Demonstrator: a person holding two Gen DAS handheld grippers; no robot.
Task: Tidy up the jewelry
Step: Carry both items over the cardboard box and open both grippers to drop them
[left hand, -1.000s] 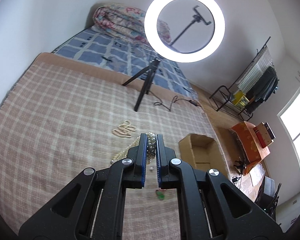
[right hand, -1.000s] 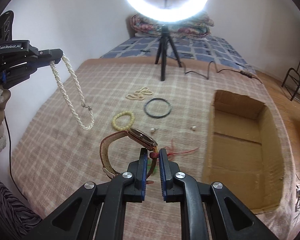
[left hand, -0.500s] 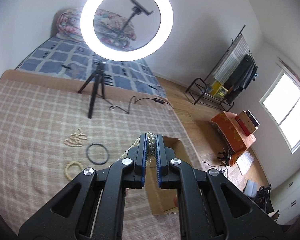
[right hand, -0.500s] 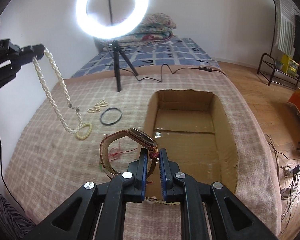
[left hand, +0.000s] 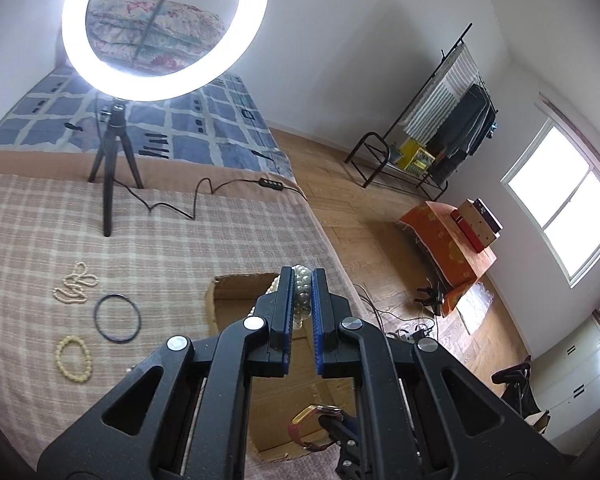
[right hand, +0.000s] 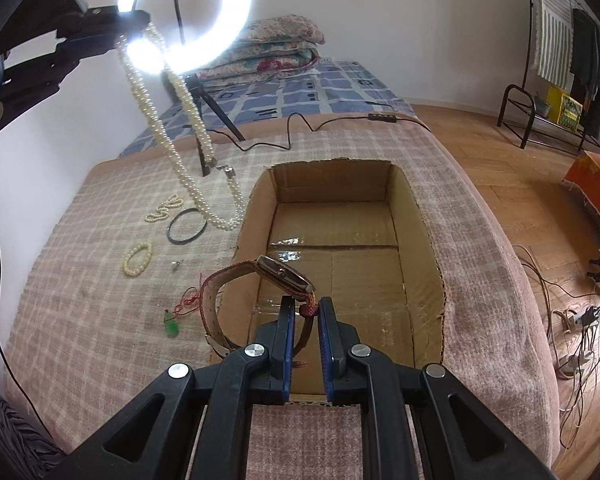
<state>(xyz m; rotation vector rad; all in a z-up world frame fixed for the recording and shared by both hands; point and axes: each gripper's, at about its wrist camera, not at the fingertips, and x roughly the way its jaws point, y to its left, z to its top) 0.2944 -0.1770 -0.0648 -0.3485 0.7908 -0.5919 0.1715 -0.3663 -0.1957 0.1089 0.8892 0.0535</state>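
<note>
1. The right hand-held gripper (right hand: 305,309) is clamped on the strap of a wristwatch (right hand: 284,273), held above the near end of the open cardboard box (right hand: 432,248) on the bed (right hand: 100,320).
2. The left hand-held gripper (left hand: 302,280) is closed on a pearl necklace (right hand: 188,152) that hangs over the box's far left corner.
3. Left of the box lie a green pendant (right hand: 173,326), a bead bracelet (right hand: 137,258), a black bangle (right hand: 187,226) and a small pearl strand (right hand: 164,209).
4. Beyond stands a ring light (right hand: 188,12).
</note>
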